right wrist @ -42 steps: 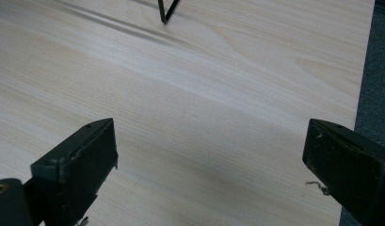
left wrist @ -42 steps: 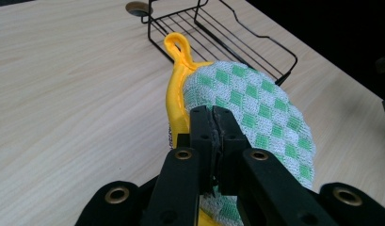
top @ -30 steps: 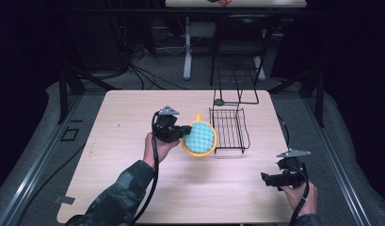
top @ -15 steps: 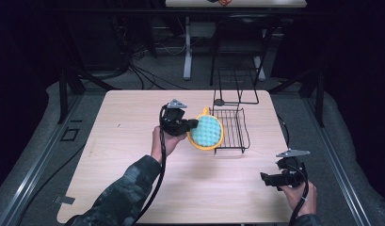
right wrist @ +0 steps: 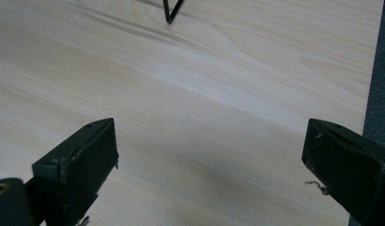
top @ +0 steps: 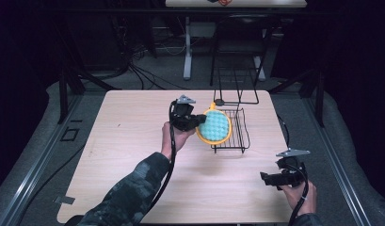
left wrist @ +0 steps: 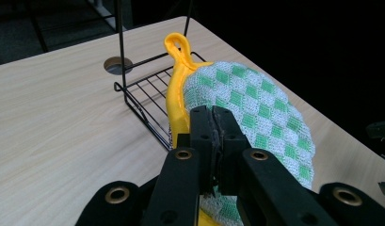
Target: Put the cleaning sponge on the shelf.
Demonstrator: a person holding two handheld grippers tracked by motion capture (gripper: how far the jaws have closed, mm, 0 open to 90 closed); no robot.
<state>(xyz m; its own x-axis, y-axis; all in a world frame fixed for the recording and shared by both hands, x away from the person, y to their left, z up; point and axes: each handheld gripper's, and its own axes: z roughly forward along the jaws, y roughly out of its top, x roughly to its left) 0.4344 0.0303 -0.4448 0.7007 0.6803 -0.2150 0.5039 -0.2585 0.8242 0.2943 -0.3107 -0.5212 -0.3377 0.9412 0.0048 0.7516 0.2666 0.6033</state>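
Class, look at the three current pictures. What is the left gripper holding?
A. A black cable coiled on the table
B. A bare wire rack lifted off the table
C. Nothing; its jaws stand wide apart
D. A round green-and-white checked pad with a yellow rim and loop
D: in the left gripper view the left gripper has its jaws closed on the checked pad, held beside the wire rack on the table.

Dim rm, light wood table, grey floor, cables behind
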